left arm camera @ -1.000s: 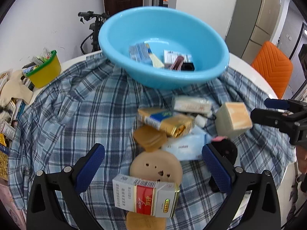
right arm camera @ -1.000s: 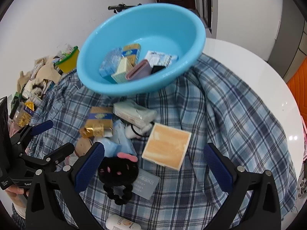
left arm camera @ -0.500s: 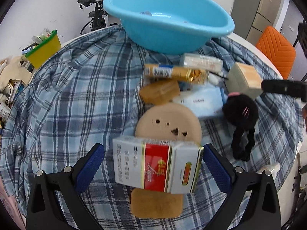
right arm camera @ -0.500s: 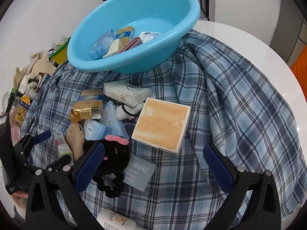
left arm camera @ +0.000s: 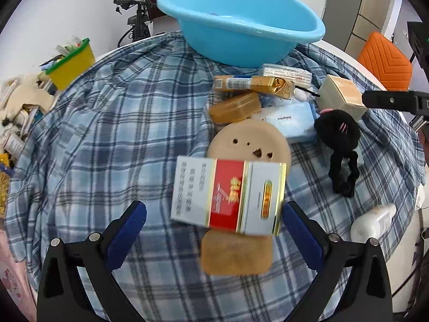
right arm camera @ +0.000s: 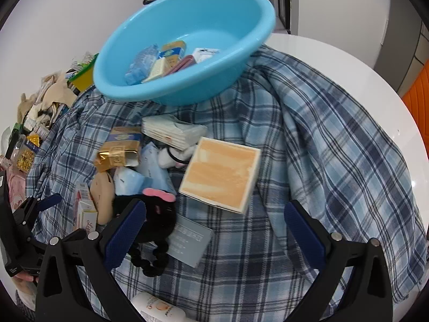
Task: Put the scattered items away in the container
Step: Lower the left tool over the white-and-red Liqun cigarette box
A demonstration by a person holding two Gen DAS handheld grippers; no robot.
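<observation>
A blue basin (left arm camera: 241,24) stands at the far side of the plaid cloth and holds several small packs (right arm camera: 166,61). My left gripper (left arm camera: 214,230) is open, low over a red and white carton (left arm camera: 228,196) that lies just ahead between its fingers. My right gripper (right arm camera: 214,230) is open, low behind an orange-topped square box (right arm camera: 222,174). A black plush hair tie (right arm camera: 152,214) lies by its left finger. Scattered near it are a gold pack (right arm camera: 118,150), a tissue pack (right arm camera: 171,131) and a round beige disc (left arm camera: 249,145).
The plaid cloth (right arm camera: 321,147) covers a round white table (right arm camera: 348,64). A yellow bin (left arm camera: 71,63) and clutter sit at the left edge. An orange chair (left arm camera: 383,61) stands at the far right. A white bottle (right arm camera: 158,308) and a grey card (right arm camera: 187,238) lie near me.
Both grippers have come lower and closer to the items. The carton now fills the space between the left fingers; the square box is nearer the right ones. Both stay open.
</observation>
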